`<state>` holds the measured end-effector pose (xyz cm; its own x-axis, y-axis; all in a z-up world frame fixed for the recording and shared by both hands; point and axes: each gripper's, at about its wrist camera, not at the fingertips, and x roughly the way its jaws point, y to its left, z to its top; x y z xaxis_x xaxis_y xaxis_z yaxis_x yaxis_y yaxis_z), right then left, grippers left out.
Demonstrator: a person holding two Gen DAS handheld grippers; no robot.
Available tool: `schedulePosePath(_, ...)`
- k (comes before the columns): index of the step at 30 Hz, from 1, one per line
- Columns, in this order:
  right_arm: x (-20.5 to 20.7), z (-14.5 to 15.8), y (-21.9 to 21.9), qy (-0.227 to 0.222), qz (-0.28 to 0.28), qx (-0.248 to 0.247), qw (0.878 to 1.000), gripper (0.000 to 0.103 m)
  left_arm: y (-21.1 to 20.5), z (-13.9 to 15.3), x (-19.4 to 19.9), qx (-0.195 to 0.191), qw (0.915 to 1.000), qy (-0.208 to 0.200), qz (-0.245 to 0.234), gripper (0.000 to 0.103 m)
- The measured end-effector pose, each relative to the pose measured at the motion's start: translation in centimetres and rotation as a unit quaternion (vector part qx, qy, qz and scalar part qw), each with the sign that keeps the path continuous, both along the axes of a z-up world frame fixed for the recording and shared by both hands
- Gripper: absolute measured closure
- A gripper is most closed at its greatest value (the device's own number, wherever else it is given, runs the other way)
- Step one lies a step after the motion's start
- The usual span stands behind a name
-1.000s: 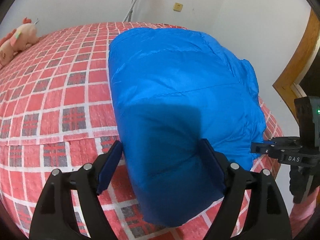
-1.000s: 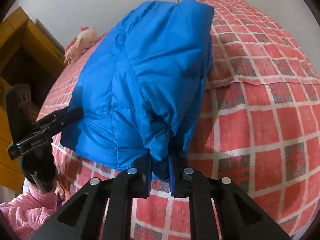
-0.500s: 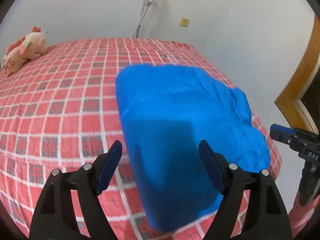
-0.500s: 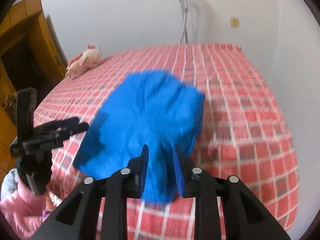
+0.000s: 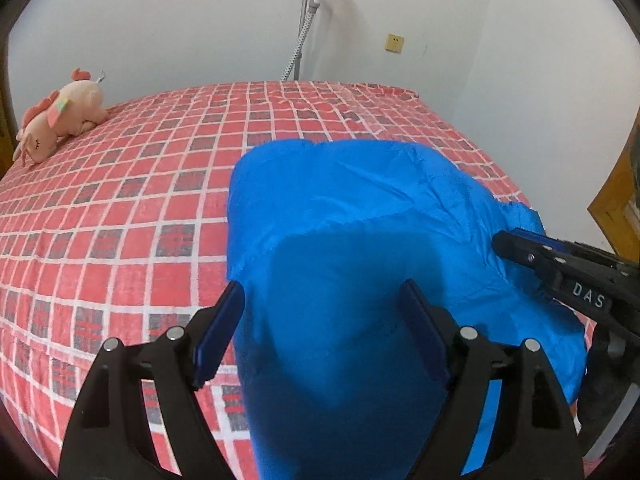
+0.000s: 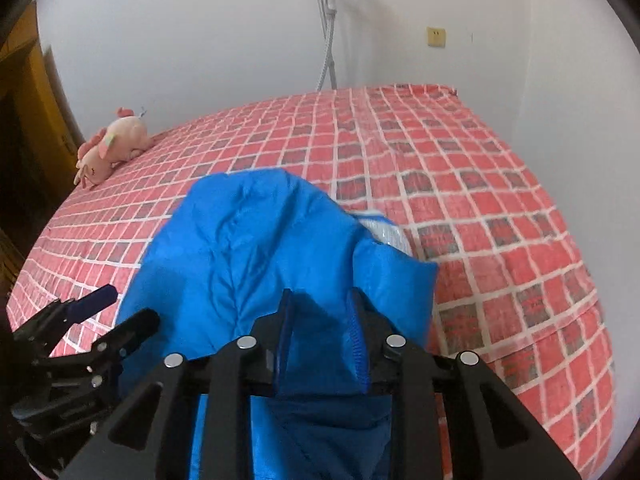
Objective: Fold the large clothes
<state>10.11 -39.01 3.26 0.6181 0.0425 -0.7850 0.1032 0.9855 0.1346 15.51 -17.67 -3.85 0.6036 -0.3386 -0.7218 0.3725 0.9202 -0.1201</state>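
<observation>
Blue puffy jacket (image 5: 360, 216) lies on bed (image 5: 120, 200) with red checked cover, near the front right part of the bed, its near end hanging over the front edge. Same jacket in right wrist view (image 6: 248, 256), bunched up, a bit of pale lining showing at its right side

Left gripper (image 5: 320, 312) has fingers (image 5: 218, 324) spread wide apart, nothing clamped. Jacket fabric sits in view between and beyond them; contact with the pads cannot be told. Left gripper also visible at lower left of right wrist view (image 6: 116, 312), fingers apart there too, just beside the jacket's left edge

Right gripper (image 6: 320, 324) has fingers (image 6: 286, 320) partly apart with blue fabric and a ribbed hem or cuff edge between them; cloth fills the gap, so it looks gripped, though pinch pressure is not certain. In left wrist view the right gripper (image 5: 516, 246) comes in from the right, tips on the jacket's right edge

Pink plush toy (image 5: 60, 120) lies at far left of bed, well apart from jacket. White wall behind, with a hose on a metal bracket (image 5: 308, 12) and a yellowish wall socket (image 5: 394, 43). Wooden door frame (image 5: 616, 196) at right edge
</observation>
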Motion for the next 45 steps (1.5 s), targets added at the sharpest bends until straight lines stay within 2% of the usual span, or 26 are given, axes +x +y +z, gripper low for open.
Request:
schedulePosePath(7,-1.0,-3.7,-0.4,-0.026,-0.004,0.012,1.000,0.078,-0.2,-1.1,0.5,-0.003,0.9999,0.013,-0.007,0.024)
schedulePosePath(11,-1.5,-2.7,-0.5,-0.026,-0.006,0.024,0.999,0.078,0.0,-0.8,0.0,0.002,1.0000,0.007,-0.002,0.024)
schedulePosePath(15,-3.1,-0.9,0.5,-0.038,0.005,0.007,0.999,0.072,0.5,-0.1,-0.9,0.007,0.9999,-0.007,0.005,0.025)
schedulePosePath(19,-5.6,0.3,1.4,-0.054,0.017,-0.006,0.998,0.072,1.1,0.3,-1.7,0.008,0.9996,-0.022,0.016,0.025)
schedulePosePath(23,-6.6,-0.6,1.8,-0.047,0.019,-0.023,0.998,0.070,1.5,-0.2,-1.7,0.013,0.9994,-0.024,0.020,0.024)
schedulePosePath(24,-6.6,-1.1,1.8,-0.043,0.019,-0.024,0.999,0.067,1.4,-0.5,-1.6,0.014,0.9996,-0.019,0.017,0.024)
schedulePosePath(25,-6.5,-1.6,1.6,-0.040,0.018,-0.021,0.999,0.063,1.4,-0.9,-1.4,0.014,0.9997,-0.013,0.015,0.024)
schedulePosePath(28,-6.5,-2.8,0.9,-0.037,0.014,0.002,0.999,0.062,1.2,-1.5,-1.3,0.020,0.9997,-0.015,0.010,0.024)
schedulePosePath(32,-6.7,-2.4,1.0,-0.034,0.012,0.002,0.999,0.062,1.7,-1.3,-1.1,0.009,0.9999,0.000,0.005,0.024)
schedulePosePath(35,-6.9,-1.4,0.9,-0.024,0.018,0.010,0.999,0.056,2.7,-0.8,-0.9,-0.010,0.9996,0.023,-0.012,0.023)
schedulePosePath(38,-7.2,-0.3,0.4,-0.013,0.017,0.006,1.000,0.045,4.2,-0.4,-0.4,-0.032,0.9980,0.050,-0.024,0.019)
schedulePosePath(40,-7.1,0.3,-0.4,0.011,0.021,0.025,0.999,0.032,5.3,-0.1,0.2,-0.041,0.9968,0.064,-0.024,0.018)
schedulePosePath(45,-5.8,-0.4,-1.7,0.081,0.033,0.080,0.993,0.024,5.7,-0.3,1.6,-0.043,0.9932,0.097,-0.047,0.015)
